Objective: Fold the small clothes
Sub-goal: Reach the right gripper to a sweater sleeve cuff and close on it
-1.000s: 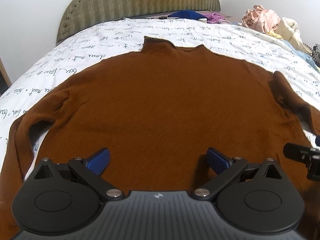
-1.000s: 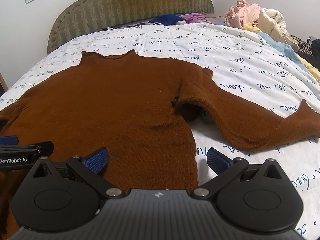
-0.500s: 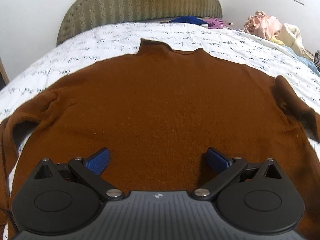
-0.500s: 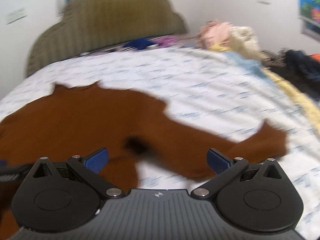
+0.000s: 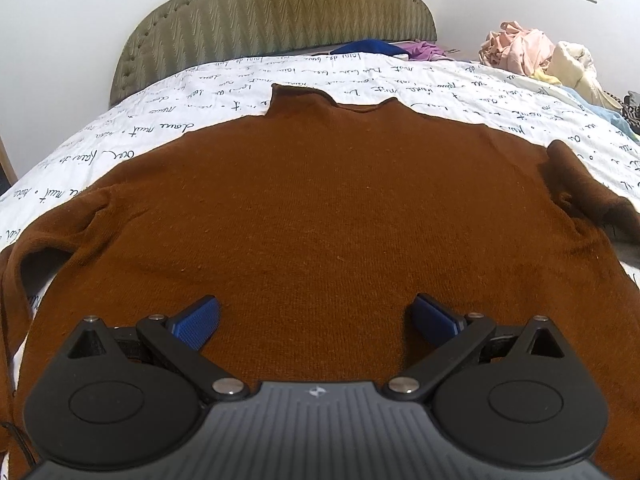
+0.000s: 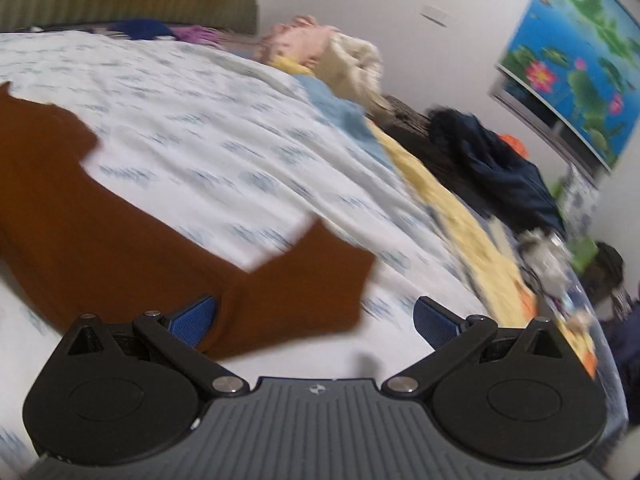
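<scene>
A rust-brown knit sweater (image 5: 320, 216) lies flat and face up on the white script-printed bedsheet (image 5: 160, 120), collar toward the headboard. My left gripper (image 5: 316, 320) hovers open over the sweater's lower body, nothing between its blue pads. In the blurred right wrist view, the sweater's right sleeve (image 6: 160, 248) runs across the sheet, its cuff (image 6: 328, 276) just ahead of my right gripper (image 6: 314, 318). That gripper is open, and the cuff end lies between its fingers' line of sight, not pinched.
A padded olive headboard (image 5: 272, 20) stands at the far end. Blue and purple garments (image 5: 380, 48) lie by it. A heap of pink and cream clothes (image 5: 536, 56) sits at the right, with dark clothing (image 6: 492, 160) and yellow fabric (image 6: 452, 216) along the bed's right edge.
My right gripper has swung right, from the sweater's body to the right sleeve's cuff. My left gripper has stayed over the lower body, and the right gripper no longer shows in its view.
</scene>
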A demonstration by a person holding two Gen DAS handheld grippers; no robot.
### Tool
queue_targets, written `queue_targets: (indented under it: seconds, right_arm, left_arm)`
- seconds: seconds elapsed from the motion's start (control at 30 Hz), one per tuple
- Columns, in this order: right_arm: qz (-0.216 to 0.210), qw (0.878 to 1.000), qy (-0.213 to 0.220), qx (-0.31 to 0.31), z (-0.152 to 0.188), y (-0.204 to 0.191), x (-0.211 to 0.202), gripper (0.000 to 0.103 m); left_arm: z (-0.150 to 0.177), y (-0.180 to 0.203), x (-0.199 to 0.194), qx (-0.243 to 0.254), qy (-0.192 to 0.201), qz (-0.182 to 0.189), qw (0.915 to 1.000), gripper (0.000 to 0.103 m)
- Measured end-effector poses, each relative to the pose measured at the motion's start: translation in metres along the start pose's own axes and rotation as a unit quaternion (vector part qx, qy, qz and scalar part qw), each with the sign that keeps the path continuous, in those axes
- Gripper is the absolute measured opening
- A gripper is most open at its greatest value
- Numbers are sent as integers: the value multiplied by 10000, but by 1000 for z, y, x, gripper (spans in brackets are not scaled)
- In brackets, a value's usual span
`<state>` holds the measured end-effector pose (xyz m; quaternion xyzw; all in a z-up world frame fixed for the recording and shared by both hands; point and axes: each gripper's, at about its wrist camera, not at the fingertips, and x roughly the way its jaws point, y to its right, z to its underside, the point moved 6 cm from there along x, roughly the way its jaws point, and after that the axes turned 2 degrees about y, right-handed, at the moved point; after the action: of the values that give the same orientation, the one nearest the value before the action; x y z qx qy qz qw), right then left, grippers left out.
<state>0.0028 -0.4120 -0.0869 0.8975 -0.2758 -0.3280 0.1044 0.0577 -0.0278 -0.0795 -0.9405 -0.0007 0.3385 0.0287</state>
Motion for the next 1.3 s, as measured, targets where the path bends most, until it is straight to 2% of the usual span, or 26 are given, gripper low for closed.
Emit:
queue_targets:
  seconds: [0.1,0.2,0.27,0.3,0.4,0.47,0.5,0.57,0.63,0.67,0.73,0.83,0.93,1.0,1.1,1.17,1.2,1.23,1.27,1.3]
  right_arm:
    - [-29,9987,-178,484,19,40,-3,103]
    - [332,9970,-250,659,32,70,-5,103]
    - [611,9951,-168,759,34,84,-8,103]
    - [622,9940,-102,892,34,90,-9,103]
    - [119,9838,105,1783,30,106,-12,103]
    - [-593,9617,174,2669,30,116,-11,103]
    - [-1017,9440,170,3133,31,120,-10,103]
    - [-1757,8996,82,3998,35,126,-7,103]
    - [-2226,8572,-76,4643,40,126,-6,103]
    - [-2398,8419,-163,4832,43,123,-5,103]
    - [-2661,8266,-355,4946,46,112,-2,103]
    - [-2910,8124,-523,5027,49,93,7,103]
    - [-2754,8116,-290,5144,49,90,22,99]
    - [-2558,8138,-135,5217,48,97,30,91]
    - [-2469,8182,-156,5190,45,102,40,78]
    - [-2398,8308,-216,5017,44,99,43,55]
    - [-2337,8373,-242,4936,45,98,44,47]
    - [-2268,8418,-266,4892,47,99,45,29]
    - [-2222,8434,-289,4883,48,99,47,18]
    - [-2231,8415,-267,4912,50,102,47,17]
  left_arm:
    - [0,0,1,4,15,-2,10000,103]
    - [0,0,2,5,32,0,10000,103]
    - [0,1,3,3,37,1,10000,103]
    - [0,1,3,4,38,0,10000,103]
    - [0,1,3,8,50,-1,10000,103]
    - [0,1,3,0,63,5,10000,103]
    - [0,1,3,-3,68,7,10000,103]
    - [0,1,3,1,69,4,10000,103]
    - [0,0,3,0,76,2,10000,103]
    - [0,0,4,0,77,1,10000,103]
    - [0,0,4,2,77,2,10000,103]
    - [0,0,3,-1,77,5,10000,103]
    - [0,1,3,-4,84,9,10000,103]
    - [0,1,4,-8,86,12,10000,103]
    - [-1,1,4,-3,93,5,10000,103]
    - [0,0,3,-4,91,7,10000,103]
    - [0,0,3,-6,91,8,10000,103]
    - [0,1,3,-7,91,9,10000,103]
    - [0,1,3,-7,91,9,10000,103]
    - [0,1,4,-8,91,10,10000,103]
